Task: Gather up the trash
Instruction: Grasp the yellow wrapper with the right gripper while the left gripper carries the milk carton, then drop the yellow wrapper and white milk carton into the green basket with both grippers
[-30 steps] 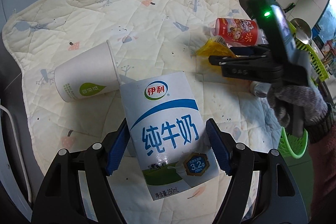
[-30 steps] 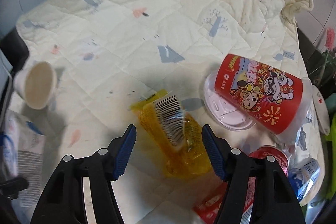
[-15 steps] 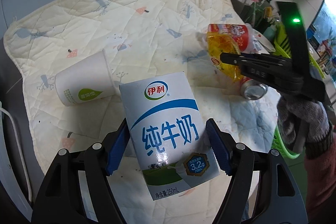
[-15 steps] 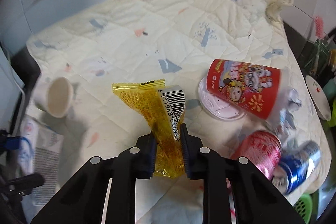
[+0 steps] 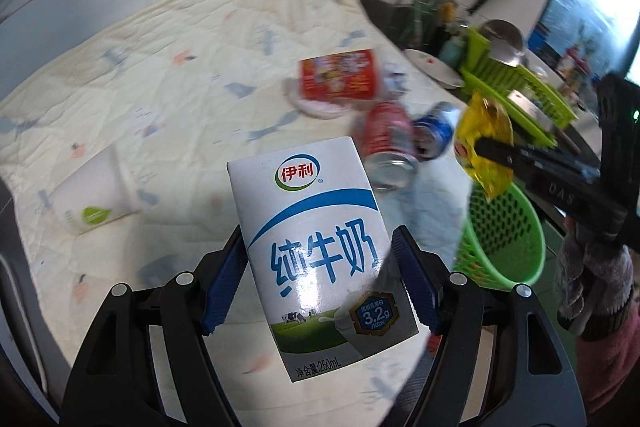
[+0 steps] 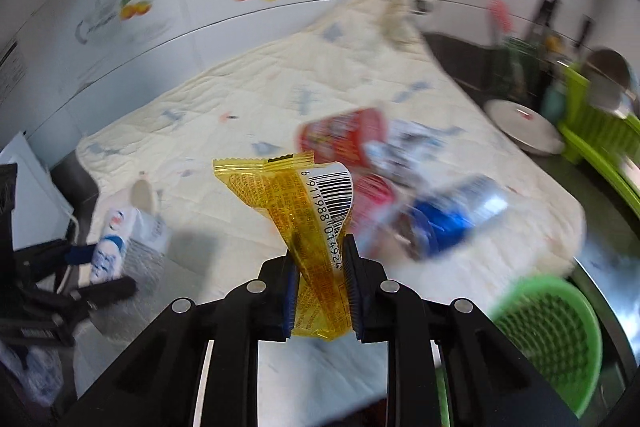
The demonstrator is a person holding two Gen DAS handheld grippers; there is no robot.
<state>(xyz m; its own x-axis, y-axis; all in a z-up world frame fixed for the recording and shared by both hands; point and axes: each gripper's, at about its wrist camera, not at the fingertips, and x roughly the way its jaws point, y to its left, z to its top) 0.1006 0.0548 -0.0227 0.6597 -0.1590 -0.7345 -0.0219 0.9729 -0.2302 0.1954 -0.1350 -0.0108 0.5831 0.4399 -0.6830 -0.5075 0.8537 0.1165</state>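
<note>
My left gripper [image 5: 320, 279] is shut on a white and blue milk carton [image 5: 316, 251] and holds it above the quilt. My right gripper [image 6: 320, 259] is shut on a yellow snack wrapper [image 6: 308, 211]; in the left wrist view the wrapper [image 5: 484, 143] hangs above a green basket [image 5: 504, 231]. The basket also shows at the lower right of the right wrist view [image 6: 548, 331]. On the quilt lie a white paper cup [image 5: 92, 199], a red printed cup [image 5: 340, 79], a red can [image 5: 388, 143] and a blue can [image 5: 436, 127].
The cream quilt [image 5: 168, 67] covers the counter against a tiled wall. A green dish rack [image 5: 516, 83] with metal bowls and a white plate [image 5: 436, 67] stand at the right. The basket sits off the quilt's right edge.
Both grippers have lifted and swung right with their loads. The right gripper with the wrapper has moved from over the quilt to above the green basket. Views are motion-blurred.
</note>
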